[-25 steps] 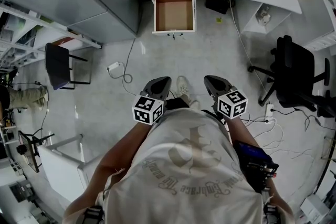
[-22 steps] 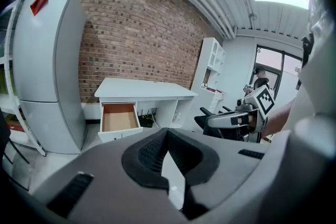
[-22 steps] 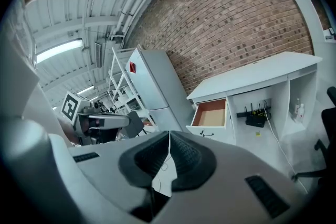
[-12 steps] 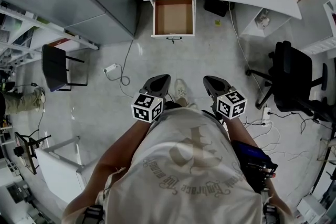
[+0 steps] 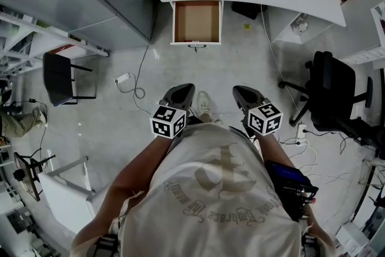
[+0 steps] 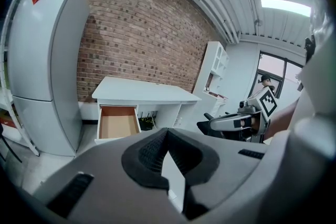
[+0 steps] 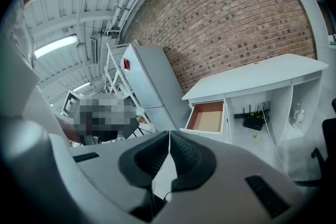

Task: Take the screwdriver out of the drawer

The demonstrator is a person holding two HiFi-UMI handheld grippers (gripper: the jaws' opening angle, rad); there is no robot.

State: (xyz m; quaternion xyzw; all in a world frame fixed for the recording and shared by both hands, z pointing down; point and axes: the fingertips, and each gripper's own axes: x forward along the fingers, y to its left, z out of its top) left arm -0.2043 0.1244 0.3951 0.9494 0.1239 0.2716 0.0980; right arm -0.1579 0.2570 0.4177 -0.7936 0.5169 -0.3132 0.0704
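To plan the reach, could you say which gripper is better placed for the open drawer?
Probably left: the drawer lines up better with the left gripper than the right gripper; both are shut, empty, far off.

A pale short-sleeved T-shirt (image 5: 216, 201), printed with a faded emblem and curved lettering, is worn behind the left gripper (image 5: 183, 92) and right gripper (image 5: 243, 93). Each grey gripper is fitted with black ribbed pads (image 6: 149, 152) and a black-and-white marker cube (image 5: 168, 122). A light shoe (image 5: 203, 104) is seen between them.
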